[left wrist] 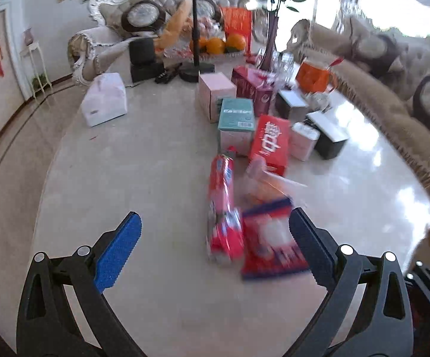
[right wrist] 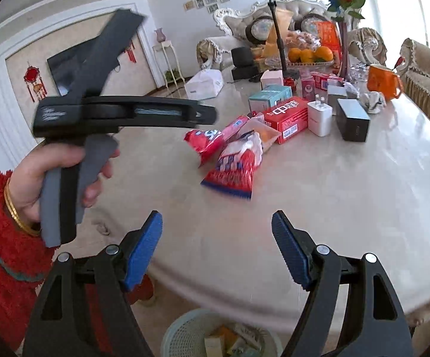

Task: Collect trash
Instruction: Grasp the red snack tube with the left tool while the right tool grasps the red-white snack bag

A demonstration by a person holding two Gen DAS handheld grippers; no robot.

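Bright daylight from the blown-out window [left wrist: 393, 9] ahead-right of my left tongs. Strong glare on the glossy table [left wrist: 363, 178] right of them. Snack packets [left wrist: 268, 238] between my left fingers are motion-blurred. My left gripper [right wrist: 206, 116], up-left of my right tongs, is smeared too. Heavy fisheye bending, dark corners.

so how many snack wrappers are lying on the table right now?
3 visible. A long red wrapper on the left, a red-and-blue wrapper nearest the table edge, and a clear wrapper with orange contents behind them by the red box. More may be hidden among the boxes.
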